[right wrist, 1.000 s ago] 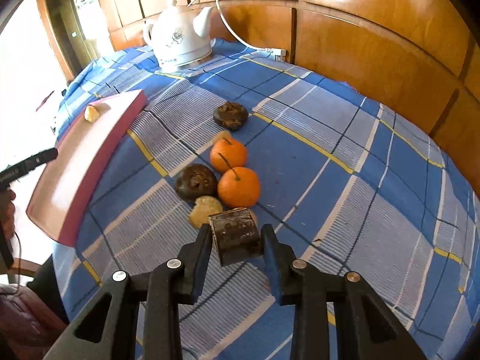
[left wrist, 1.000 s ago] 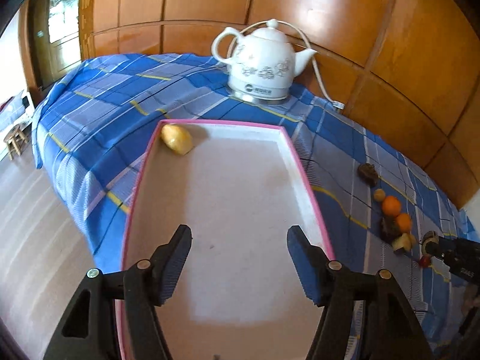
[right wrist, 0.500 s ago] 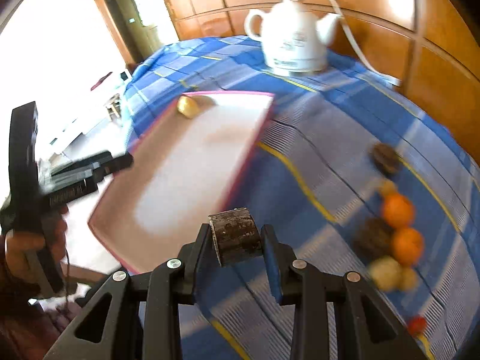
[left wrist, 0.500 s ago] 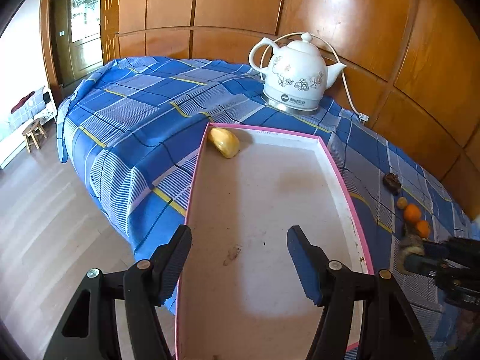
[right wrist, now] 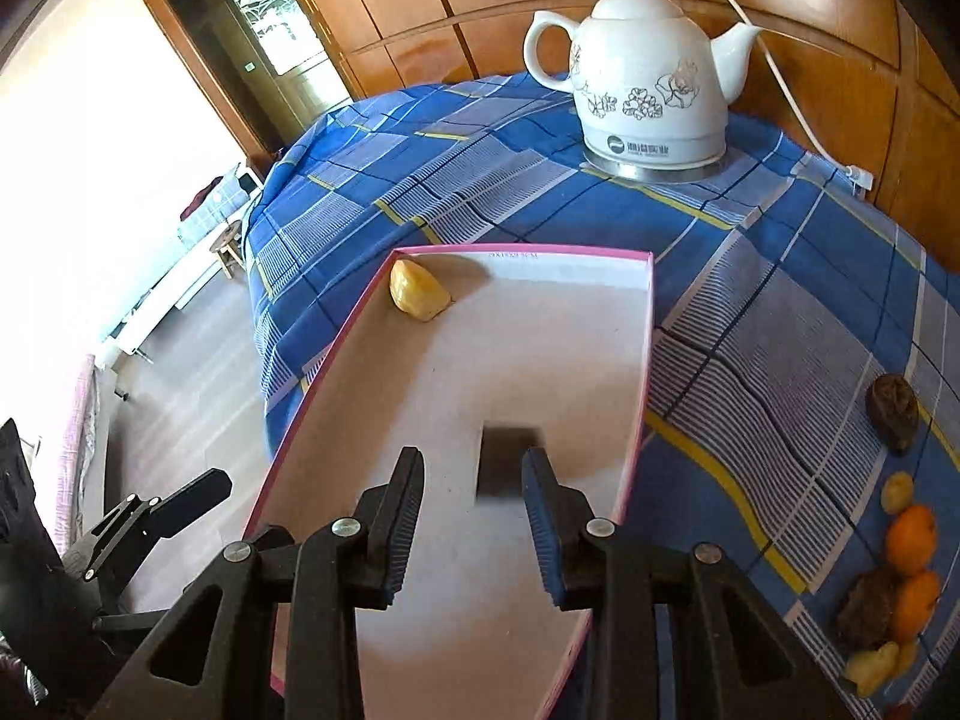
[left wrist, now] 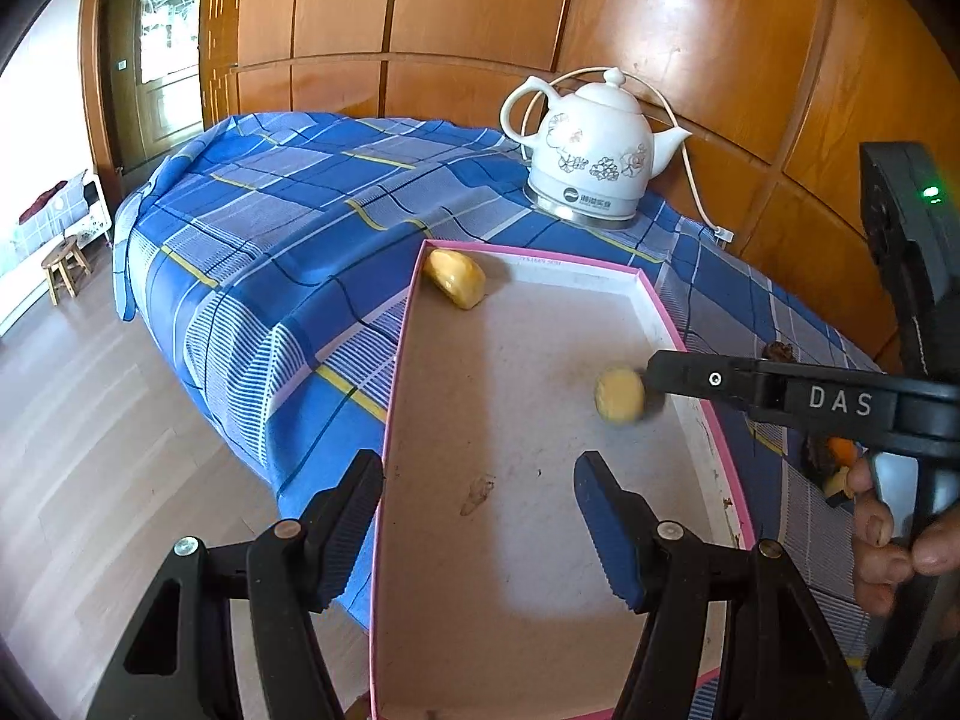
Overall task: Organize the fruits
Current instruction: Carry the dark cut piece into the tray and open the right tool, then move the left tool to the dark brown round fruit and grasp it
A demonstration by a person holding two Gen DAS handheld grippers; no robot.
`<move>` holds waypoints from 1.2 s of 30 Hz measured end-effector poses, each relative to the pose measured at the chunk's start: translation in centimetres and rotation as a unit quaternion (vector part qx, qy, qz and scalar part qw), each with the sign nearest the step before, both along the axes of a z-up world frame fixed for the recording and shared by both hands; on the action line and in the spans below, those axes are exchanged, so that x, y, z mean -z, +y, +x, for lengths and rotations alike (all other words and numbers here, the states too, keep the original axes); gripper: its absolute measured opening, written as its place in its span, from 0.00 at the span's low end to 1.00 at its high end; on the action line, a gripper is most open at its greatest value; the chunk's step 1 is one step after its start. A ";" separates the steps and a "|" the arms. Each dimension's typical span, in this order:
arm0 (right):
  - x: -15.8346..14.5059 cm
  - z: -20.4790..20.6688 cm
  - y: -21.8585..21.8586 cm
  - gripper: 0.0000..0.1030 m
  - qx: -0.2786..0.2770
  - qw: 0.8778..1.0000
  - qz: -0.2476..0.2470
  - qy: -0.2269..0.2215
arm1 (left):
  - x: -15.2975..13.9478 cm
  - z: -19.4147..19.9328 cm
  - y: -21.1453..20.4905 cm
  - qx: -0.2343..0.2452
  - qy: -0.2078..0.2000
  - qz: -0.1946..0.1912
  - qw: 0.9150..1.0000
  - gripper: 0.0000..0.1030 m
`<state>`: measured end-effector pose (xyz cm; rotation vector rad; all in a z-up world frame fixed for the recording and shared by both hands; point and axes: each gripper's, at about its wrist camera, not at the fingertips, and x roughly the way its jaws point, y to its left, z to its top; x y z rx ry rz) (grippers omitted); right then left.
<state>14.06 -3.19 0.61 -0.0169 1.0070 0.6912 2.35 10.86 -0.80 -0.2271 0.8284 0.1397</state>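
A pink-rimmed tray (left wrist: 401, 372) (right wrist: 642, 396) lies on the blue plaid cloth. A yellow fruit (left wrist: 454, 277) (right wrist: 418, 290) rests in its far left corner. A dark-skinned fruit piece with a yellow cut face (left wrist: 619, 394) (right wrist: 505, 459) is blurred just off my right gripper's tips, above the tray floor. My right gripper (right wrist: 471, 480) is open over the tray; in the left wrist view only its side (left wrist: 678, 373) shows. My left gripper (left wrist: 477, 483) is open and empty over the tray's near end.
A white floral kettle (left wrist: 591, 147) (right wrist: 651, 66) with a cord stands behind the tray. Several fruits lie on the cloth to the right: oranges (right wrist: 911, 537), dark wrinkled ones (right wrist: 892, 405), small yellow ones (right wrist: 897, 492). Wood panels back the table. The floor drops off at left.
My right gripper carried the dark fruit piece from the pile to above the tray and opened; the piece has left the jaws. My left gripper stayed open and shifted its view leftward.
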 end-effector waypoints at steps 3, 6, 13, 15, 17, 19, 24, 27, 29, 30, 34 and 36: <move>-0.2 -0.6 -0.6 0.33 0.002 1.000 -0.010 -0.008 | 0.0 0.0 0.0 0.001 -0.001 0.000 1.000 0.65; -0.3 -1.3 -2.1 0.33 0.009 1.000 -0.017 -0.016 | 0.0 0.0 -0.2 0.003 0.001 0.000 1.000 0.65; -0.8 -2.7 -5.9 0.33 0.025 0.999 -0.031 -0.029 | -0.2 0.0 -1.4 0.017 0.002 0.004 1.000 0.65; -1.0 -3.1 -7.0 0.33 0.029 0.998 -0.035 -0.033 | -0.2 0.0 -1.8 0.023 0.001 0.005 1.000 0.65; -1.2 -3.6 -8.2 0.34 0.034 0.998 -0.040 -0.037 | -0.2 0.0 -2.1 0.028 0.002 0.007 1.000 0.65; -1.3 -4.1 -9.3 0.34 0.041 0.997 -0.046 -0.039 | -0.2 0.0 -2.5 0.033 0.003 0.008 0.999 0.65; -1.5 -4.9 -11.4 0.35 0.049 0.996 -0.060 -0.044 | -0.3 0.0 -3.4 0.046 0.004 0.012 0.999 0.65; -1.6 -5.3 -12.7 0.35 0.053 0.995 -0.071 -0.047 | -0.4 0.0 -3.8 0.052 0.004 0.014 0.999 0.65; -1.7 -5.5 -13.9 0.35 0.059 0.994 -0.077 -0.048 | -0.5 0.0 -4.1 0.057 0.003 0.016 0.998 0.65; -1.8 -5.6 -14.6 0.36 0.064 0.993 -0.081 -0.050 | -0.5 0.0 -4.2 0.059 0.002 0.017 0.998 0.65; -2.1 -5.4 -18.0 0.36 0.098 0.990 -0.088 -0.050 | -0.7 0.2 -5.0 0.070 0.003 0.019 0.997 0.65; -2.1 -5.3 -19.7 0.37 0.117 0.988 -0.093 -0.050 | -0.8 0.2 -5.4 0.076 0.004 0.021 0.997 0.65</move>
